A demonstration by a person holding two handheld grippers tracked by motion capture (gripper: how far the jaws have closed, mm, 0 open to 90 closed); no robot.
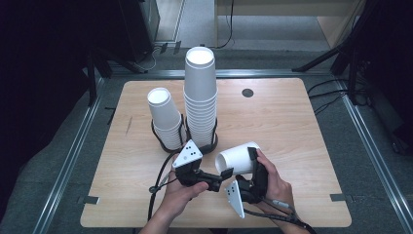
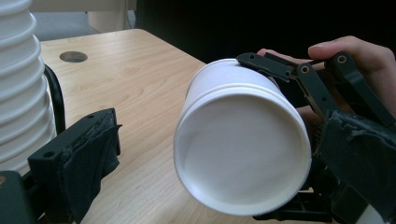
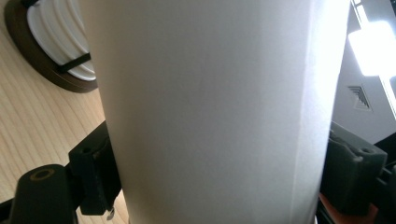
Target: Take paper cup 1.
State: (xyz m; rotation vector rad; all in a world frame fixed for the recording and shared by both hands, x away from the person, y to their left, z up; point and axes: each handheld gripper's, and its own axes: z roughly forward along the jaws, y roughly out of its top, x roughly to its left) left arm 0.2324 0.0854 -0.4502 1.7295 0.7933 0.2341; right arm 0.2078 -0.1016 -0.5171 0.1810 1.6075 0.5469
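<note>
High view: the right gripper [image 1: 249, 171] clamps a white paper cup [image 1: 237, 158] lying sideways above the light wooden table [image 1: 292, 126], at five o'clock from the two stacks of white paper cups [image 1: 200, 92].

Left gripper view: the left gripper [image 2: 219, 158] stands wide, the cup's base between its pads.

Right gripper view: the cup's wall sits between both pads.

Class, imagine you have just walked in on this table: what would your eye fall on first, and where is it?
First, the single white cup lying on its side above the table's near edge, clamped across its wall by the right tool, its base facing the left tool, whose jaws stand open either side of it. Next, the tall stack of white cups mid-table, with a shorter stack just left of it, both in black ring holders.
</note>
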